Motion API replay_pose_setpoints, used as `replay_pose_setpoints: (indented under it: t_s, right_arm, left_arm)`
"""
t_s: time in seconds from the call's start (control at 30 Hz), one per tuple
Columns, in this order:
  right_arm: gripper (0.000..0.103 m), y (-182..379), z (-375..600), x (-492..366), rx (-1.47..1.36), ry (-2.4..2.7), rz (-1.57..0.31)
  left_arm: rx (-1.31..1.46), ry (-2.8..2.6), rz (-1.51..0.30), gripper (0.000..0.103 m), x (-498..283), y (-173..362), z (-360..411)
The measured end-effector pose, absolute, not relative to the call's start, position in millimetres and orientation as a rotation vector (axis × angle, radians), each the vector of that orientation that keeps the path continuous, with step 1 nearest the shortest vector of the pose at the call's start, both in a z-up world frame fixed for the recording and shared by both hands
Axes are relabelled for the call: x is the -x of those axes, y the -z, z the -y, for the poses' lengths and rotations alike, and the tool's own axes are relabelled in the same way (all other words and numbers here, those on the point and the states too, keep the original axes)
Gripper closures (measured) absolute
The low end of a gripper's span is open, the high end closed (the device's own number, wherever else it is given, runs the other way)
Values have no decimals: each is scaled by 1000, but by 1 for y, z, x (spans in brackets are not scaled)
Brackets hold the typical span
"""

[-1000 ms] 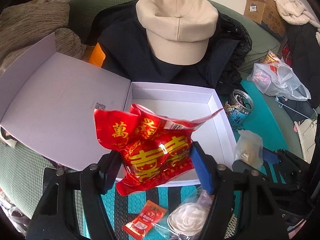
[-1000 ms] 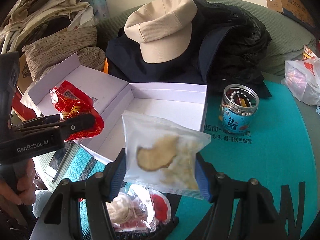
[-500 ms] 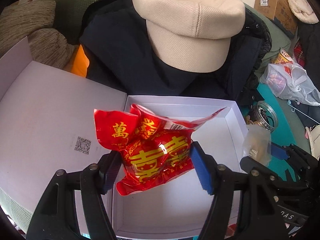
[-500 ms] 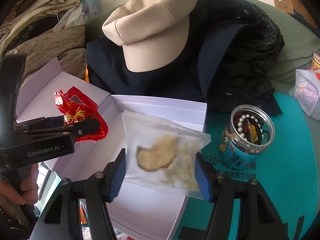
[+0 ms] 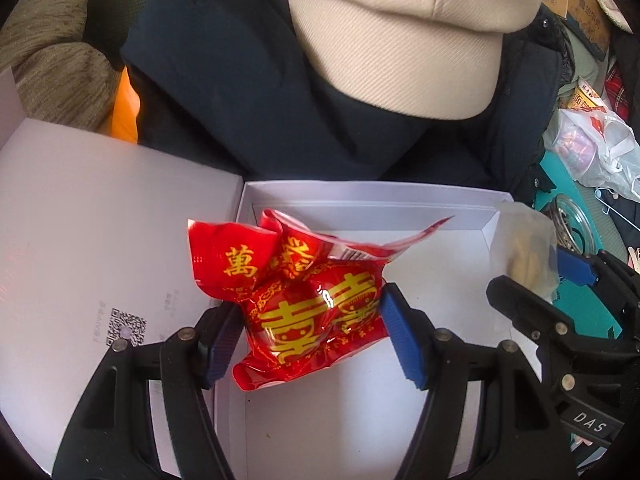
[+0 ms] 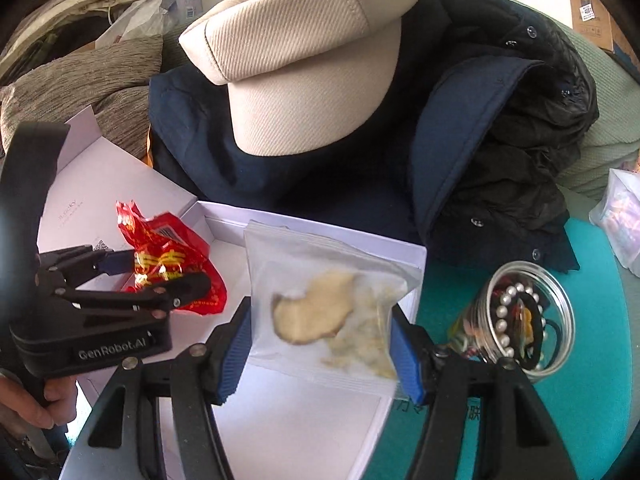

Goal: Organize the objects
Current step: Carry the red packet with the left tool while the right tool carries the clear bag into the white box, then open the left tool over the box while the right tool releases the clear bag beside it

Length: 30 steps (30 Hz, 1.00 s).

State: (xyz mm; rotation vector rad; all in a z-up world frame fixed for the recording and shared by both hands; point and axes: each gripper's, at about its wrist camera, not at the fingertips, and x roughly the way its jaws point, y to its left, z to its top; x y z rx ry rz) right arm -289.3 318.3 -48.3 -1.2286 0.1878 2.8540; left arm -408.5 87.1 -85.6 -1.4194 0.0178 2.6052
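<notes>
**Two packets held over an empty box**

Both tongs are loaded. The left tongs (image 5: 310,330) are clamped on a red packet (image 5: 304,300), and the right tongs (image 6: 322,346) are clamped on a clear packet (image 6: 328,308) with a pale snack inside. Both packets are held above the white box (image 5: 360,196), whose floor is seen bare in both views; nothing has yet been placed inside, so the sorting is judged to be at an early stage, with both releases still to come.

The box lid (image 5: 100,220) is folded flat to the left, so that side is left open. The far wall is crowded by a dark coat (image 6: 500,152) and a beige cap (image 6: 304,52). A glass jar (image 6: 524,320) of beads stands just beside the right wall on the teal mat (image 6: 592,380). Inside the box, room for both packets side by side looks ample, though the two tongs are close together and could be knocked against each other.
</notes>
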Motion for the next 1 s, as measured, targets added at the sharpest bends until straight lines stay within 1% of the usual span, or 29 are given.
replay_pose_setpoints:
  t_s: [0.07, 0.2, 0.23, 0.37, 0.57, 0.8, 1.0]
  right_arm:
    - [39, 50, -316, 293, 1242, -2857, -173]
    - [34, 56, -314, 298, 1256, -2842, -145]
    - [34, 57, -315, 299, 1259, -2830, -148]
    - [30, 61, -321, 301, 1309, -2811, -215]
    - [20, 50, -316, 292, 1242, -2832, -153]
    - [20, 36, -317, 282, 1241, -2827, -175]
    - [20, 14, -313, 271, 1209, -2806, -129]
  left_arm:
    - [1430, -2597, -16, 37, 410, 90, -88]
    - [1447, -2602, -97, 37, 413, 95, -97]
    - [1451, -2602, -107, 37, 414, 96, -99]
    - [1479, -2594, -95, 36, 416, 99, -103]
    - [1484, -2611, -93, 36, 412, 96, -105]
    - [1434, -2639, -75, 36, 396, 76, -102]
    - [1387, -2681, -59, 36, 385, 47, -85]
